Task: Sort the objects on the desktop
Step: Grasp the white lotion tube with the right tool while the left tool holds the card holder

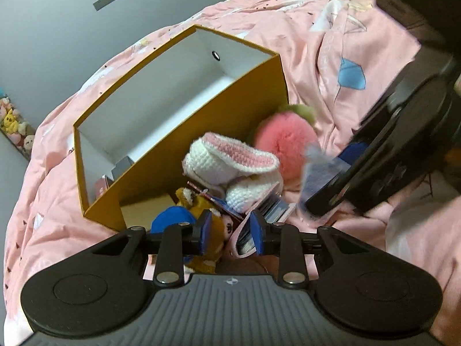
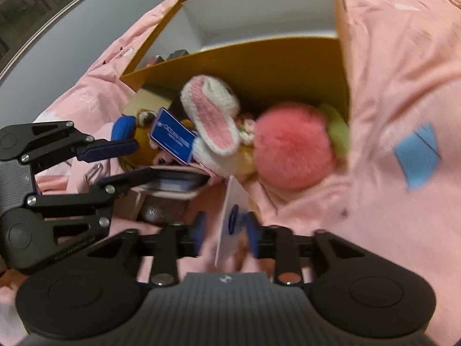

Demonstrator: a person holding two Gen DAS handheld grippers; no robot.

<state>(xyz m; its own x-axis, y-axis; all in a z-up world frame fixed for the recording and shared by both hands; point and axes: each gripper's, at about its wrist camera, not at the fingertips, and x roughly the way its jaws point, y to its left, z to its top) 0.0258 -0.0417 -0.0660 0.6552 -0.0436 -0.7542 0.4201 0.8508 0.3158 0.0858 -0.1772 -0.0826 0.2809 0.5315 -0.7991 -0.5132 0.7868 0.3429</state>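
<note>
A: Jaws? The left gripper (image 1: 229,233) stands narrowly parted around the pink card pouch (image 1: 248,230), not visibly clamped; the right gripper (image 2: 226,232) pinches a white card (image 2: 230,216).

B: Progress?

A: Early, I'd judge. The orange box (image 1: 201,109), beyond both jaws, holds few items; the crochet bunny (image 1: 230,161), pink plush peach (image 1: 283,141) and fox plush (image 1: 201,204) lie outside.

B: Unclear?

A: The right view is blurred; the box's contents are mostly hidden

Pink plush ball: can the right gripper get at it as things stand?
Probably not yet. The right gripper has a white card between its fingers, apparently gripped, so it is occupied. Otherwise the pink plush ball lies exposed ahead, nothing covering it.
</note>
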